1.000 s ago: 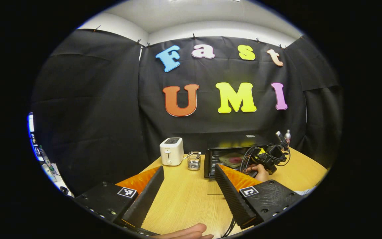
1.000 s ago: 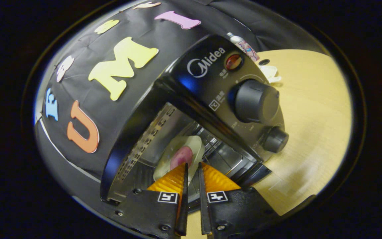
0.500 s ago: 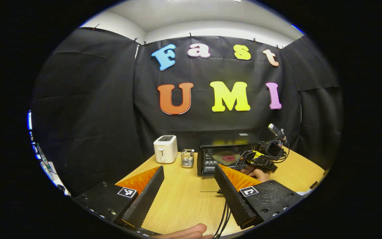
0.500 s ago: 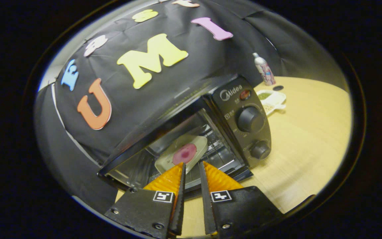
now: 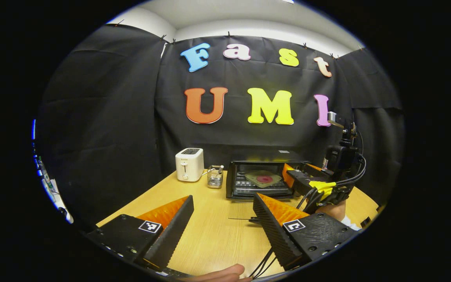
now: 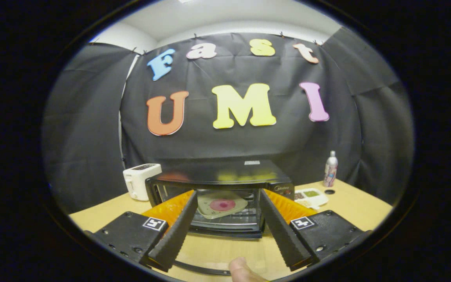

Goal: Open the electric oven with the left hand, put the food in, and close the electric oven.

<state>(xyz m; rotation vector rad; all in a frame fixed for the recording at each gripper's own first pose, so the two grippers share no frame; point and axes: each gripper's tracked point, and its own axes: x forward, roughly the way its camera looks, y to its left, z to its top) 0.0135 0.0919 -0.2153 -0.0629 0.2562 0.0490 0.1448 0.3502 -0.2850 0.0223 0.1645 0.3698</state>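
**Right gripper backed out of oven, fingers spread**

Since the frame a second ago, the right gripper (image 6: 225, 219) has pulled back from the oven mouth, levelled out, and gone from nearly closed to wide apart — nothing between its fingers. Electric oven (image 6: 217, 176) stands on the wooden table (image 6: 350, 207) with its front open; the plate (image 6: 220, 206) carrying the pink food (image 6: 221, 204) sits on the rack inside. Left gripper (image 5: 221, 211) hovers over the table well short of the oven, fingers wide, empty. From the left gripper view the right gripper sits just right of the oven opening, held by a hand (image 5: 329, 209). White toaster (image 5: 189, 164) and a small clear holder (image 5: 214, 177) stand left of the oven; a bottle (image 6: 330, 169) and a small dish (image 6: 311, 196) to its right.
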